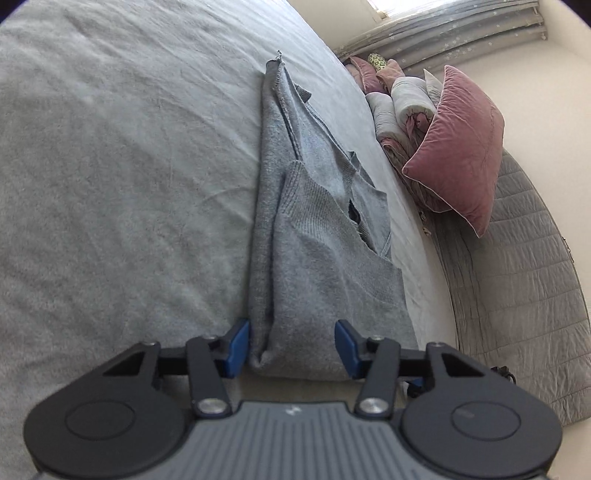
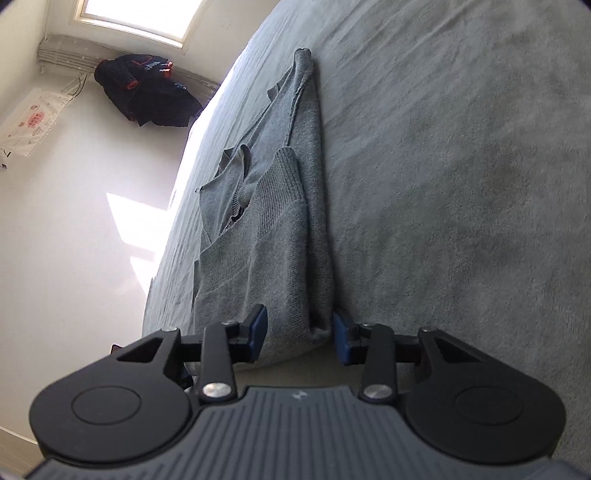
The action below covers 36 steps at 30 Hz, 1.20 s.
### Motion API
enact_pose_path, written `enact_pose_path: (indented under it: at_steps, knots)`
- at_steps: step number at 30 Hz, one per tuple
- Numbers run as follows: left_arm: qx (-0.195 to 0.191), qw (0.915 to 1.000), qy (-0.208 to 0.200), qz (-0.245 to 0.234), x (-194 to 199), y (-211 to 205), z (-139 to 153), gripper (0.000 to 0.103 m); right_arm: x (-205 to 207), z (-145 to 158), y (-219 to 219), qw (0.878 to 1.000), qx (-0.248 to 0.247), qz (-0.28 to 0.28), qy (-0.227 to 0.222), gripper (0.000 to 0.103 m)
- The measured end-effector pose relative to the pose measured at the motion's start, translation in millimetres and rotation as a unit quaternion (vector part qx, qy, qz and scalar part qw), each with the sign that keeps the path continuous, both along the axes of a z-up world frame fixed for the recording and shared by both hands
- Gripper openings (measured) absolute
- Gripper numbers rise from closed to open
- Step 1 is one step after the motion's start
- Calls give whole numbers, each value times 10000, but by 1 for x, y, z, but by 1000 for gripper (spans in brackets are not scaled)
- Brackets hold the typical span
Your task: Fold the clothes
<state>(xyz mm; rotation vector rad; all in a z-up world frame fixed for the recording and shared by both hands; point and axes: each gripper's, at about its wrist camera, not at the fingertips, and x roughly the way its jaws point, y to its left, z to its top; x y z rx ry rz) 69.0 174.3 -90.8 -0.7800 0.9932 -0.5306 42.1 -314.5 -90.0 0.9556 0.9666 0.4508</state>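
Observation:
A grey knit sweater [image 1: 314, 236] lies folded into a long narrow strip on the grey bed sheet [image 1: 110, 166], close to the bed's edge. My left gripper [image 1: 291, 347] is open, its blue pads [image 1: 238, 345] on either side of the near end of the strip. In the right wrist view the same sweater [image 2: 269, 236] runs away from me. My right gripper [image 2: 299, 338] is open, its blue pads [image 2: 258, 332] straddling the folded end of the sweater. Neither gripper is closed on the cloth.
Beyond the bed edge, the left wrist view shows a pink cushion [image 1: 458, 147], rolled bedding [image 1: 410, 99] and a grey quilted mat [image 1: 517, 295]. The right wrist view shows white floor [image 2: 74, 221], dark clothes [image 2: 147, 88] and a window [image 2: 136, 14].

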Motion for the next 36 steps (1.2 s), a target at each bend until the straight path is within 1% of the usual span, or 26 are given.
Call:
enact_pose_path:
  at_steps: [1,2,4,5,7,8,11,14,17,22,24,27,30,32,34,36]
  knots:
    - [-39,10000,-20,5,1,-3,-2,39,3,-5,1,9999,96,-24,23,19]
    - [-74,10000,-27,21,2,-5,-5,34,5,-9,3,9998,184,-40,31,15]
    - [-146,9999,-30,47,3,-9,-9,30,9,-11,5,9994,354,-44,-15,14]
    - [-170,9998,-19,60,4,-10,-10,23,10,-11,6,9992,391,-32,-33,14]
    - [-181,9996,61,186,3,-11,-12,16,11,-10,8,9991,430,-23,-56,13]
    - [-221,9993,118,280,2,-10,-11,14,11,-8,8,9990,441,-32,-60,13]
    - [-225,9984,258,461,-5,-10,-5,13,10,-1,8,9986,532,-51,-62,13]
    - [-308,9968,443,593,-13,-5,0,13,8,13,5,9979,652,-23,-59,12]
    - [-324,9964,503,596,-22,-1,7,13,8,26,0,9984,562,20,-96,12]
    - [-192,9975,526,426,-51,-4,23,13,-2,37,-2,9989,472,29,-10,12]
    - [-95,9982,495,334,-66,-5,29,13,-10,35,-1,9991,410,55,105,12]
    - [35,9981,590,183,-93,-5,33,13,-24,29,-1,9989,324,97,317,12]
    - [84,9976,686,30,-117,-5,33,13,-34,27,-7,9986,186,172,474,13]
    - [162,9978,634,-63,-129,-6,30,13,-39,26,-9,9985,81,222,492,13]
    - [300,9982,507,-119,-136,-6,24,15,-38,26,-8,9988,-96,265,398,14]
    - [471,9984,240,-191,-140,-6,17,18,-36,27,-5,9984,-383,326,256,20]
